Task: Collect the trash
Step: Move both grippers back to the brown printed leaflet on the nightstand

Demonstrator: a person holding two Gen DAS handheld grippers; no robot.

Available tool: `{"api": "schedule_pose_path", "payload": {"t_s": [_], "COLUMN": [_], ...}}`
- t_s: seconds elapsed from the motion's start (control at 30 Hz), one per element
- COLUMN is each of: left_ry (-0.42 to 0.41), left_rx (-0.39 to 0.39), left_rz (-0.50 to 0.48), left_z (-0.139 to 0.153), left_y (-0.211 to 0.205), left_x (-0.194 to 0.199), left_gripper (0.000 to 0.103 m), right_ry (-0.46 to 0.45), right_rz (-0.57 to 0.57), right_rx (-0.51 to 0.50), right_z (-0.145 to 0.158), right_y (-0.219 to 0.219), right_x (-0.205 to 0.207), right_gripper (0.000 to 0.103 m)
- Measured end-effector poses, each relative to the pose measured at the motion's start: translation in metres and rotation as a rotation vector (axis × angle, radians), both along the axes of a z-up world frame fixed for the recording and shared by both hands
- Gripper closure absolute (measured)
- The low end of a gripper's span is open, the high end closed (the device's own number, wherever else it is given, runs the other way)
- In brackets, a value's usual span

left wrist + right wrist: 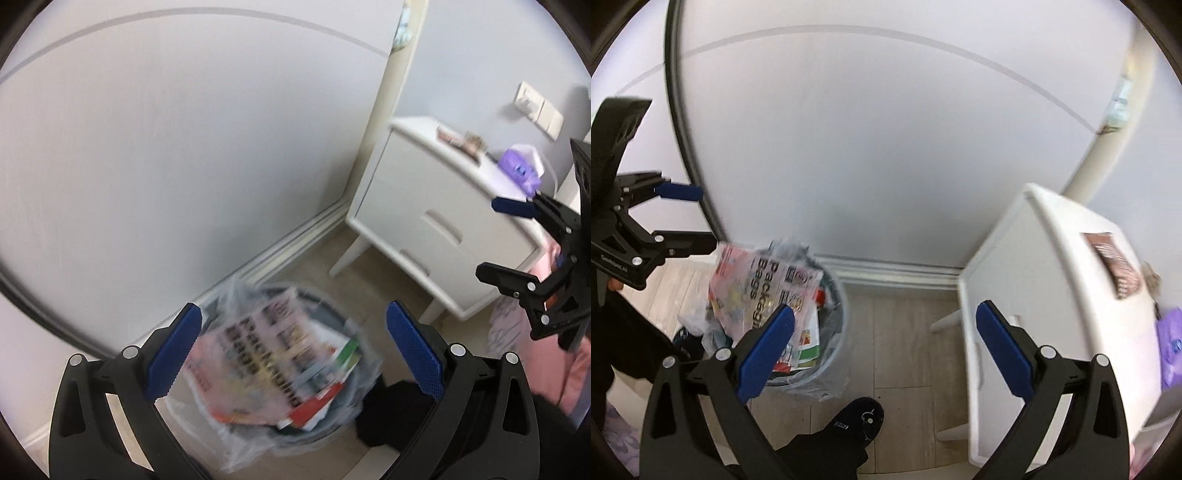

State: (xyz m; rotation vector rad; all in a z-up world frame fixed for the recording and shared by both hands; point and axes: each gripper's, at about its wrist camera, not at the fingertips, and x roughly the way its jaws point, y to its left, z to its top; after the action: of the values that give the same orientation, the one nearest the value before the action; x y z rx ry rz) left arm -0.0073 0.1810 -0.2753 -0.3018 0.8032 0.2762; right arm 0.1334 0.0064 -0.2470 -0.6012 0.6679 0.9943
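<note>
1. A round grey trash bin [831, 321] lined with a clear plastic bag [236, 435] stands on the pale wood-look floor [905, 332], close to the white baseboard [894, 271] at the foot of the wall.
2. A large pink packaging bag [750, 288] printed with the words "Packaging Bags" sticks up out of the bin, leaning toward its left side in the right wrist view. Smaller pieces of printed packaging, red, green and white, are tucked in beside it; the left wrist view shows them blurred.
3. The left gripper [293, 354] hangs above the bin with its two blue-padded fingers spread wide apart and nothing between them. In its own view the bin sits in the gap between the fingers, below them.
4. The right gripper [884, 350] is also spread wide and holds nothing. It hangs over bare floor between the bin and a white nightstand [1052, 295].
5. Each gripper shows at the edge of the other's view, the two well apart.
6. A foot in a black slipper [857, 421] stands on the floor just beside the bin.
7. The nightstand has slim legs and drawers with slot handles. On its top lie a brown-patterned flat packet [448, 136], a small brownish object [472, 142] too blurred to identify, and a purple pack [519, 171].
8. White wall switches [537, 105] are mounted on the pale blue wall above the nightstand.
9. Pink fabric [576, 365] shows at the right edge of the left wrist view.
</note>
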Motion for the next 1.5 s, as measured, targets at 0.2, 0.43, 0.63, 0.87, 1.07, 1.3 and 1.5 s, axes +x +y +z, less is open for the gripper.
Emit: {"api": "schedule_pose_path", "payload": {"t_s": [0.2,0.43,0.63,0.87,1.07,1.3,1.5], "left_ry": [-0.048,-0.079,-0.109,-0.127,-0.126,-0.121,-0.133], "left_rx": [0.033,0.053,0.064,0.113,0.148,0.19,0.168], "left_rz": [-0.067,-0.168,-0.266,-0.382,-0.486,-0.574,-0.629], "left_z": [0.036,0.059,0.074,0.08,0.079,0.073,0.065], "left_y": [-0.03,-0.065,-0.091,-0.124,-0.142,-0.153,-0.162], "left_x": [0.031,0.076,0.124,0.188,0.244,0.3,0.337], "left_gripper": [0.006,0.006,0.006,0.006,0.006,0.006,0.006], "right_ry": [-0.013,-0.05,-0.072,-0.069,-0.039,-0.035,-0.04], "right_rz": [-0.125,-0.249,-0.354,-0.51,-0.566,-0.604,-0.542], "right_rx": [0.095,0.103,0.113,0.155,0.188,0.192,0.195], "right_z": [0.039,0.06,0.073,0.076,0.071,0.064,0.061], "right_y": [-0.044,-0.086,-0.118,-0.148,-0.161,-0.167,-0.171], "right_x": [0.019,0.045,0.074,0.122,0.165,0.205,0.232], "right_gripper": [0.007,0.007,0.007,0.007,0.007,0.007,0.007]}}
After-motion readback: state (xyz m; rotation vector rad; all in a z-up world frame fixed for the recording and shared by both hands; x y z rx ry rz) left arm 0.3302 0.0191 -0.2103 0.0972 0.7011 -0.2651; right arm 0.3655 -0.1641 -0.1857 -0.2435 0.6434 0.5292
